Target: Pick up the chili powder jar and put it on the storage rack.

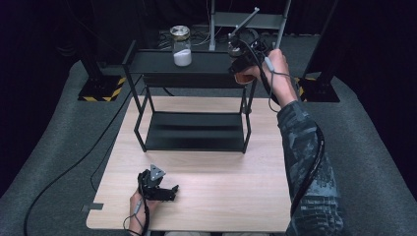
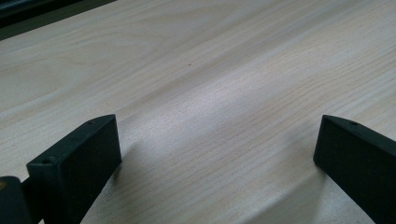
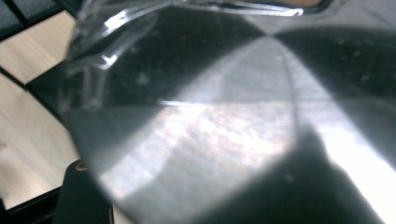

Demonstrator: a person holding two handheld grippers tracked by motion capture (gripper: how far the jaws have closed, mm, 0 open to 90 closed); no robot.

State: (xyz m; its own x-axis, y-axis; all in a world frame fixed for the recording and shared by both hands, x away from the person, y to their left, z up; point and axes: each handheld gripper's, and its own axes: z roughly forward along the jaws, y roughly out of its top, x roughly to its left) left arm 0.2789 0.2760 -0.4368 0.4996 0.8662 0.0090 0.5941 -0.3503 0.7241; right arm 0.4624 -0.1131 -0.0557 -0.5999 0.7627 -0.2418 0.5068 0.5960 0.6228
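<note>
The desk carries a black two-tier rack set toward its far edge, leaving the near half free as working room.

At the right end of the rack's top shelf, the right claw is clamped tight on a clear glass vessel with a brushed metal face. The vessel sits very close to the claw's camera, at shelf level. It is judged to be a second jar, either being set down there or lifted off.

A lidded jar of white powder stands upright left of centre on the same shelf, well apart from the held vessel.

The left claw rests low near the desk's front-left corner. Its jaws are spread wide and empty over bare wood, evidently parked clear of the work.
</note>
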